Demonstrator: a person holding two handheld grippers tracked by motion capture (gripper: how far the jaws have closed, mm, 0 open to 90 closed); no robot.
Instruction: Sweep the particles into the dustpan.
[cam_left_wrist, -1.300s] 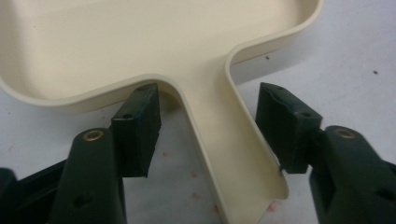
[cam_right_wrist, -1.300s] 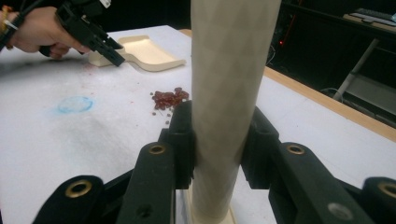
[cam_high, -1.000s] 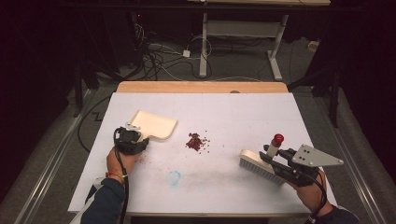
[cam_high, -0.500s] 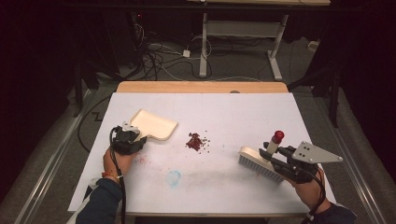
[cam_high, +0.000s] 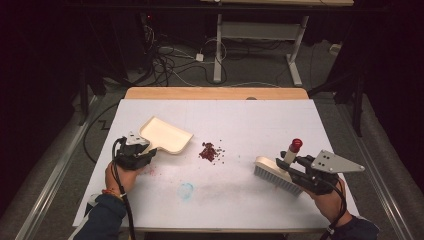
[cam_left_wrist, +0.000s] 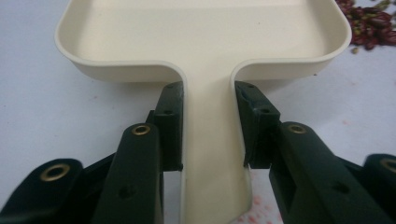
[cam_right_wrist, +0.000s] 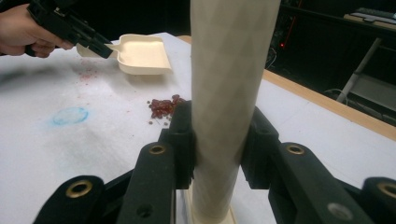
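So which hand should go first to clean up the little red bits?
Probably the right. Its hand-held gripper already clamps the brush handle, with bristles facing the red bits. The left hand-held gripper holds the dustpan beside the pile, ready to catch.

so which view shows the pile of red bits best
The high view: the whole red pile lies on the white table between the dustpan and the brush. The right gripper view shows it low and partly behind the brush handle. The left gripper view catches just its edge at the top right corner.
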